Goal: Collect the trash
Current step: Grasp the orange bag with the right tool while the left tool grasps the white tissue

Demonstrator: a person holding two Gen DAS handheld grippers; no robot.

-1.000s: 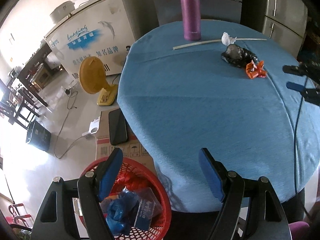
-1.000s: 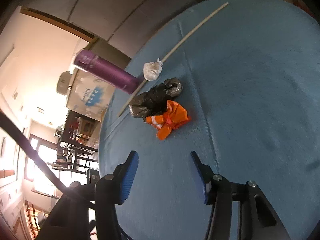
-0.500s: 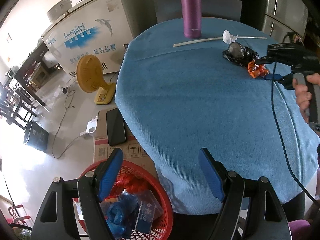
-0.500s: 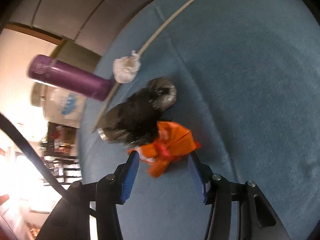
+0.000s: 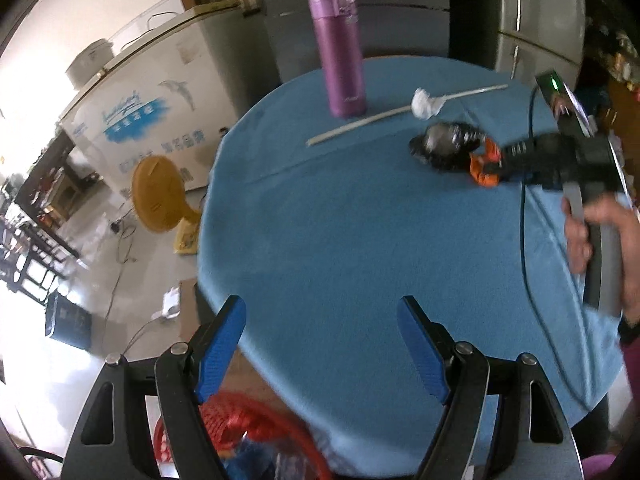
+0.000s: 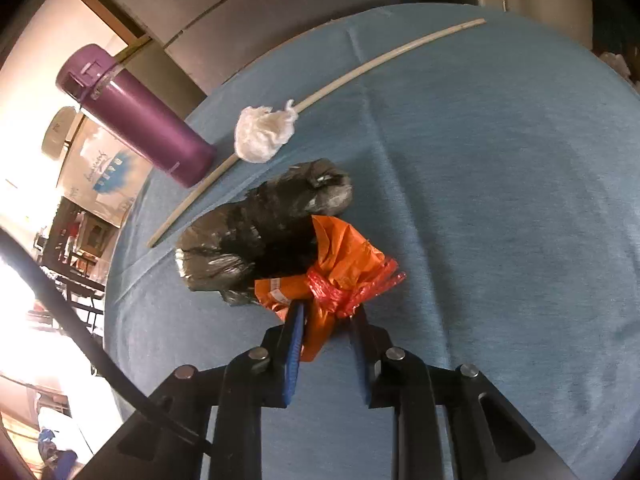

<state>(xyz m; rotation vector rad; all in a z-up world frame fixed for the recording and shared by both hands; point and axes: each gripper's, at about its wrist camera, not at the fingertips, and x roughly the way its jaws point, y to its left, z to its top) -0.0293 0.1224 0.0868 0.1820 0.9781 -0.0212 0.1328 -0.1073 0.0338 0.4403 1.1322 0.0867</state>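
Right gripper (image 6: 326,316) pinches orange bag (image 6: 344,264) beside flask (image 6: 136,116), ready for lifting. Left gripper (image 5: 320,344) waits wide, empty, above basket (image 5: 240,428), farther from flask.

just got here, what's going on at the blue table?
A person is clearing trash with two handheld grippers. The right gripper has shut on the orange wrapper, which lies against a crumpled black bag on the blue table. The left gripper is open and empty above the red basket at the table's edge. A white tissue wad and a thin stick remain.
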